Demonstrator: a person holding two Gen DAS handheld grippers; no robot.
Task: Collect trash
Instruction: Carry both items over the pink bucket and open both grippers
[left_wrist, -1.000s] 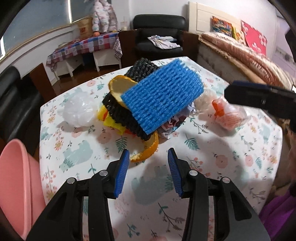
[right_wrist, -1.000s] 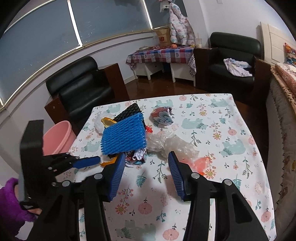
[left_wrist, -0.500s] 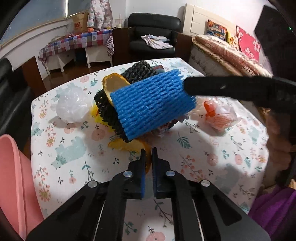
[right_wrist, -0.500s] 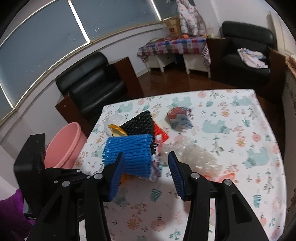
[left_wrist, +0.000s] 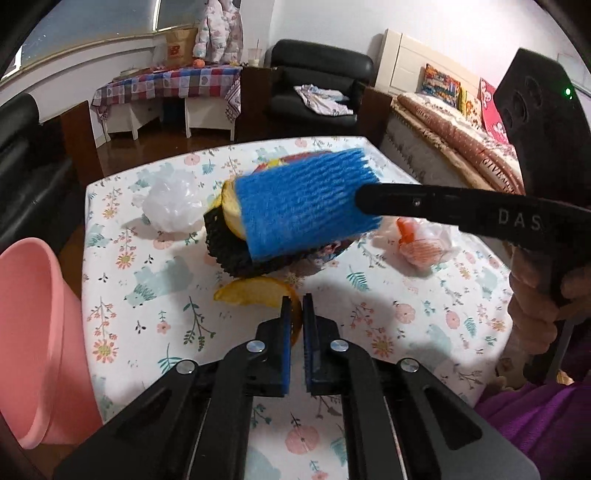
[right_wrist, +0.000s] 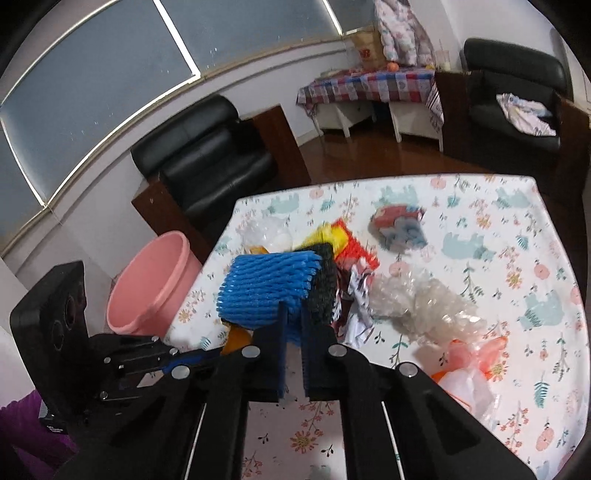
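- Pinching the end of an orange peel (left_wrist: 255, 293) in the left gripper (left_wrist: 296, 301), jaws all but together, with the rest of the peel curving off to the left on the flowered tablecloth (left_wrist: 424, 332).
- Clenched on the near edge of the blue foam net (right_wrist: 266, 288) with the right gripper (right_wrist: 291, 314); jaws just closing, net caught between the pads.
- From the left wrist view, reaching in from the right with one long black finger, tip on the right side of the blue net.
- Gripped around that tool's handle at the right edge: a hand (left_wrist: 535, 295), with a purple sleeve (left_wrist: 546, 417) below it.
- Under and behind the blue net: a black foam net (left_wrist: 225, 251), touching it; more peel and a red-and-yellow wrapper tucked into the same heap near the middle of the table.
- Just left of the heap: a crumpled white plastic bag (left_wrist: 170, 206).
- Right of the heap: clear crinkled plastic (right_wrist: 424, 306), then an orange-tinted bag (left_wrist: 421, 247) nearer the table edge.
- Farther back, apart from the heap: a red-and-blue crumpled packet (right_wrist: 399, 225).
- Beside the table's left edge, standing lower than the tabletop: a pink basin (left_wrist: 26, 325).
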